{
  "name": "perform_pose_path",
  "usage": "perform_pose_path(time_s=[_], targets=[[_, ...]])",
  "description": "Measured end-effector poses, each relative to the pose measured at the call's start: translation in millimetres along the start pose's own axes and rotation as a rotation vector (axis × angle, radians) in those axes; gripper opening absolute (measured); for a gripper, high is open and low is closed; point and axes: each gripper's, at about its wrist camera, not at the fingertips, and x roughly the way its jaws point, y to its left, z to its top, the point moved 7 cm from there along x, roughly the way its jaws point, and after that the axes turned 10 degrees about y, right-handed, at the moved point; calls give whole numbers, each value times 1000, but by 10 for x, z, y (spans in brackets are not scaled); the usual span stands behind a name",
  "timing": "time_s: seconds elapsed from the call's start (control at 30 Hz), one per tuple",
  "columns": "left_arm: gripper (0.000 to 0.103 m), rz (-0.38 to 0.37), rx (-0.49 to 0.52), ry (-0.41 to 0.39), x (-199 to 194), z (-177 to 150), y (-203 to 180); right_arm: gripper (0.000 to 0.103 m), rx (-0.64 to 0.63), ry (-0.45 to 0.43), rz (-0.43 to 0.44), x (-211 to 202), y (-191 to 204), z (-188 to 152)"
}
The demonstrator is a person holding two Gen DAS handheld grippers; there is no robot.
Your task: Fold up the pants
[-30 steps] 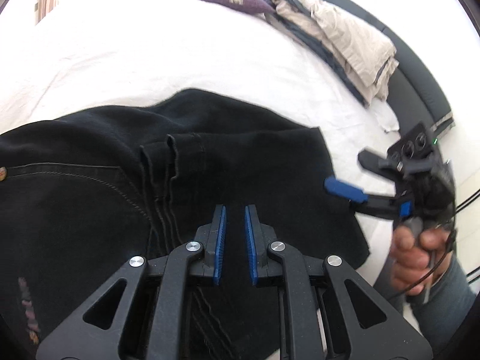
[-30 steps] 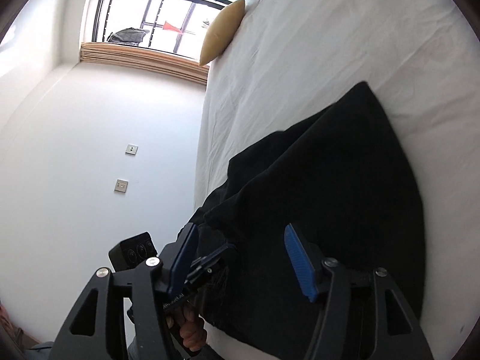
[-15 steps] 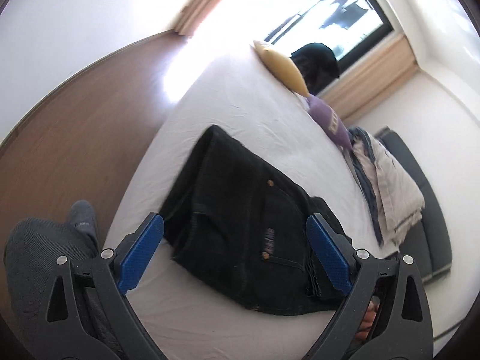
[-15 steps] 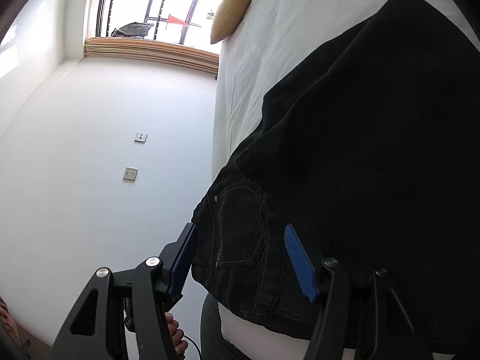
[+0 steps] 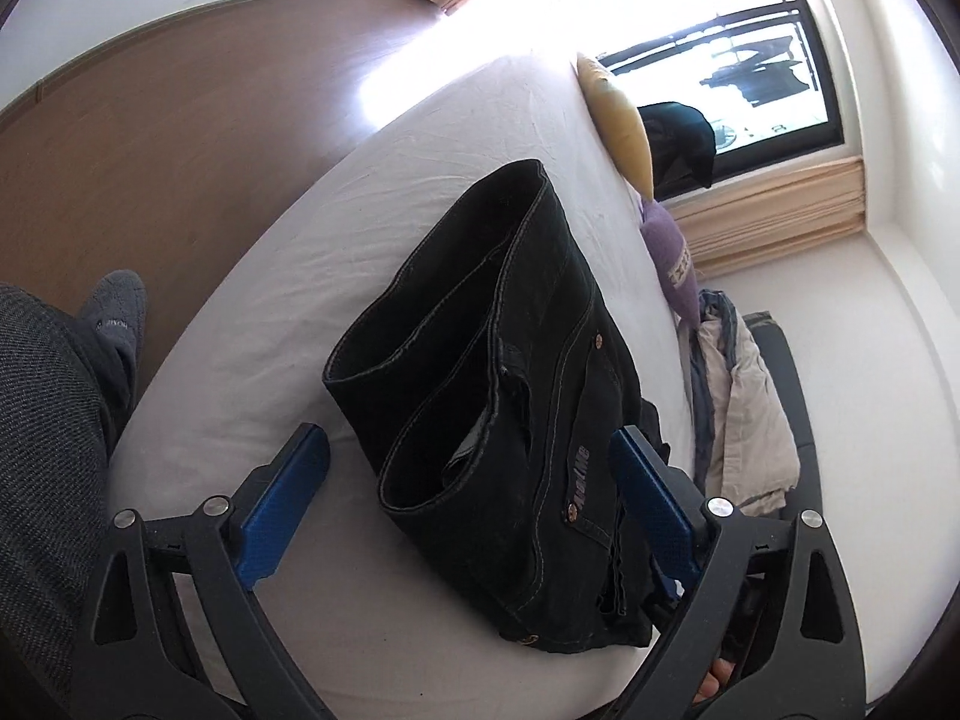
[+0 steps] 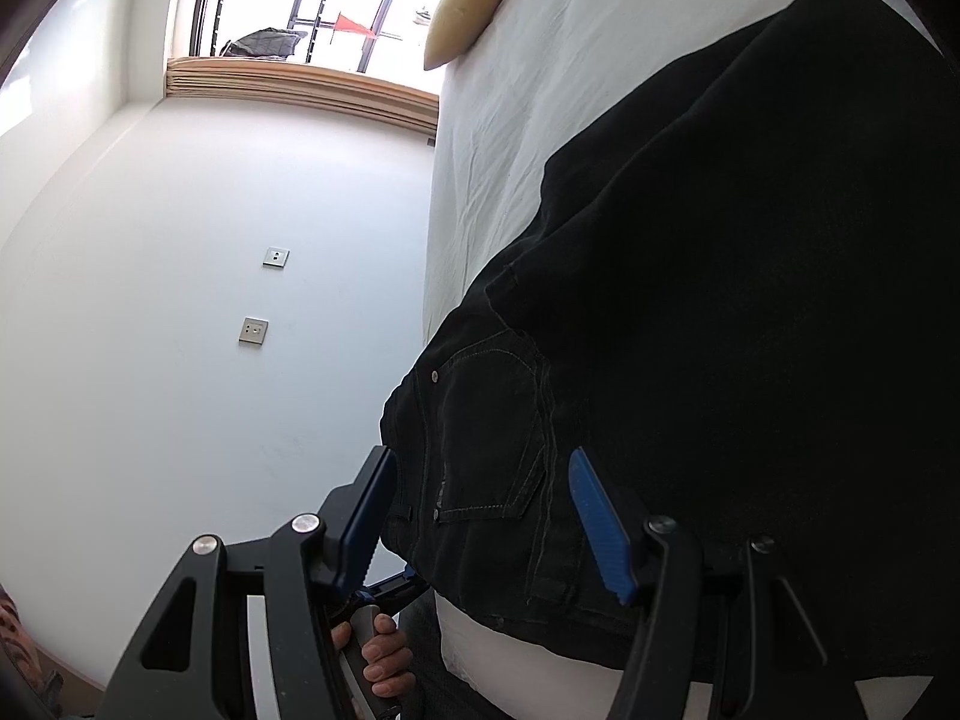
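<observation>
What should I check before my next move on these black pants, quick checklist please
1. Left claw open and holding nothing: ok.
2. Right claw open and holding nothing: ok.
3. Black pants folded into a compact stack on the white bed: ok.
4. Stack edges neatly aligned: not ok, fabric bunches out at the waistband corner beside the left claw's right finger.
5. Pants fully supported by the bed: cannot tell; in the right wrist view the waistband end lies at the mattress edge.
6. Space beyond the stack, toward the yellow pillow: ok.
</observation>
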Motion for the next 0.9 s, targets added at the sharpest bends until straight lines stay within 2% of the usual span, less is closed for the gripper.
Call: perform_pose_path(time_s=[0.03,0.07,0.1,0.13,0.2,0.23,0.27,0.47,0.53,0.63,0.9], targets=[[82,-12,-6,-6,22,31,18,64,0,1,2,5,-4,-2],[64,-27,-10,-3,50,59,25,64,2,1,4,13,-10,-1],[54,-34,-26,7,85,84,51,64,6,1,2,18,-26,2],[50,-42,-48,8,115,111,91,64,9,4,-3,25,-43,9],[30,-57,-83,11,166,152,171,64,11,7,-4,36,-54,33],[29,-77,-103,13,192,166,205,64,10,10,-4,43,-48,49],[23,-105,-119,15,202,171,222,64,8,18,1,63,-35,66],[16,-132,-77,-2,58,170,138,64,-45,141,-14,403,117,171],[14,-112,-42,-14,41,181,39,64,-43,175,-27,538,111,211],[13,-77,14,-30,-20,187,-120,61,1,238,-103,754,-55,222],[12,-42,90,-48,-113,160,-509,60,-13,208,-104,787,-116,199]])
